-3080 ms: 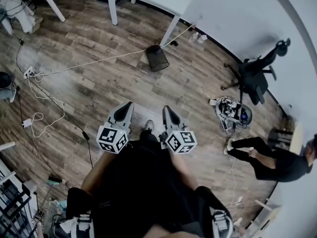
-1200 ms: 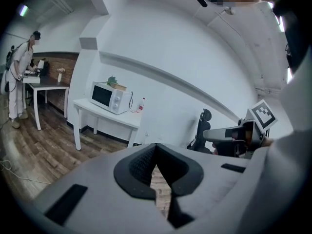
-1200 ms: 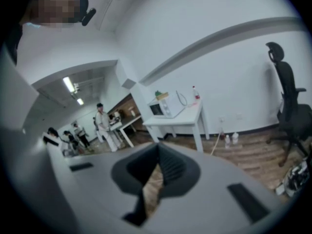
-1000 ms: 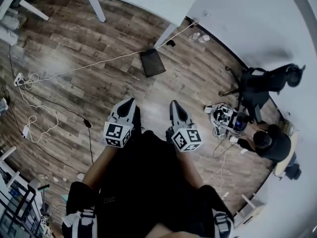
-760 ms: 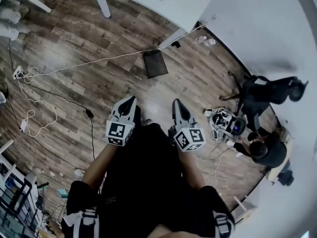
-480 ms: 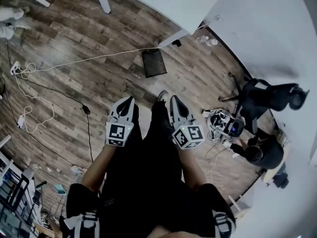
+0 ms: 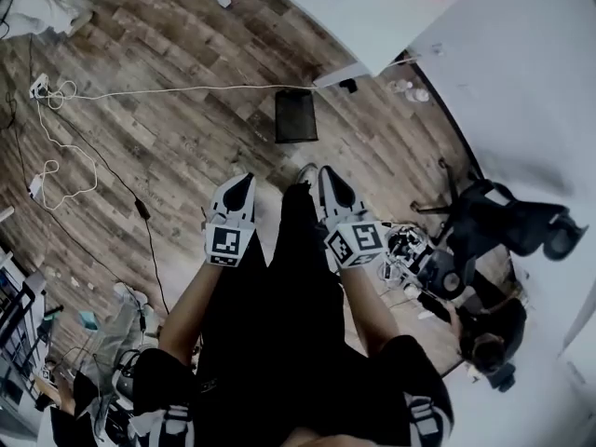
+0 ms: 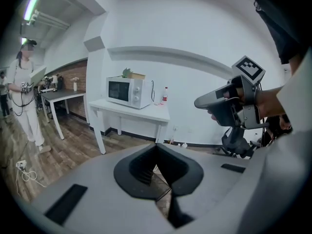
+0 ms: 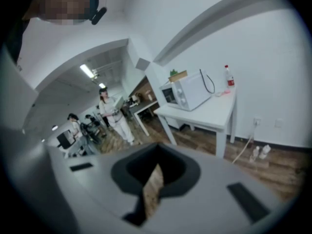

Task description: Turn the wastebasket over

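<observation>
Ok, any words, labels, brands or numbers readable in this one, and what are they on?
No text can be read as words or numbers in any view.
Left tool and right tool: square black-and-white marker patterns only, no letters or digits.
Microwave: no brand legible.
Bottle beside it, red label: print too small to read.
Wastebasket: no label visible.

place: office-lab | cues: white table [image 8: 131, 112], microwave [image 8: 125, 92], office chair [image 7: 503, 223], loose floor cables [image 7: 186, 88], wood-plank floor [image 7: 177, 152]
</observation>
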{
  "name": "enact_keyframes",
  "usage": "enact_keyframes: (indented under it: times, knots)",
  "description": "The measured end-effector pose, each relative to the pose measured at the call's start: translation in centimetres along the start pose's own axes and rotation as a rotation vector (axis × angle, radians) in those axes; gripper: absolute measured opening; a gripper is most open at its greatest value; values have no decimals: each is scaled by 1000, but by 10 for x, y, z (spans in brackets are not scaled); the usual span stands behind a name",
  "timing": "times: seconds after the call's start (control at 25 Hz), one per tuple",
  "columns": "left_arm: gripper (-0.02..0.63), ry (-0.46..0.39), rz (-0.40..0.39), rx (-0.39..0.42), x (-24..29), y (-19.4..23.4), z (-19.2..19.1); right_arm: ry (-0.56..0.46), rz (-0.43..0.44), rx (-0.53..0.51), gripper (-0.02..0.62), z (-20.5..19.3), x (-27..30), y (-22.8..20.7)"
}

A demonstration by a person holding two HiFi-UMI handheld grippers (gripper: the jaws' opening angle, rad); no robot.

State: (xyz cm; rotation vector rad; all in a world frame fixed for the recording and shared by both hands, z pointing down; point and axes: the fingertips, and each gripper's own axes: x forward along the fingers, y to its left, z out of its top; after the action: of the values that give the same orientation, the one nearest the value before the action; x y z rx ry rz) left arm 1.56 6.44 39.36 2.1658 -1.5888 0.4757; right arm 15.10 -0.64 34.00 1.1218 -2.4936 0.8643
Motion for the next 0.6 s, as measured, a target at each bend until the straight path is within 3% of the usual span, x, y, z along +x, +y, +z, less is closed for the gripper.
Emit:
enact_keyframes:
  times: [0.32,0.6]
  knots:
    - [37,42,21,74,49,-26,-37,32,42,-25,32,-12,23,-54]
    - [121,168,-19,103,105,-33,-131,51,39,-16,32,-50,46,-90]
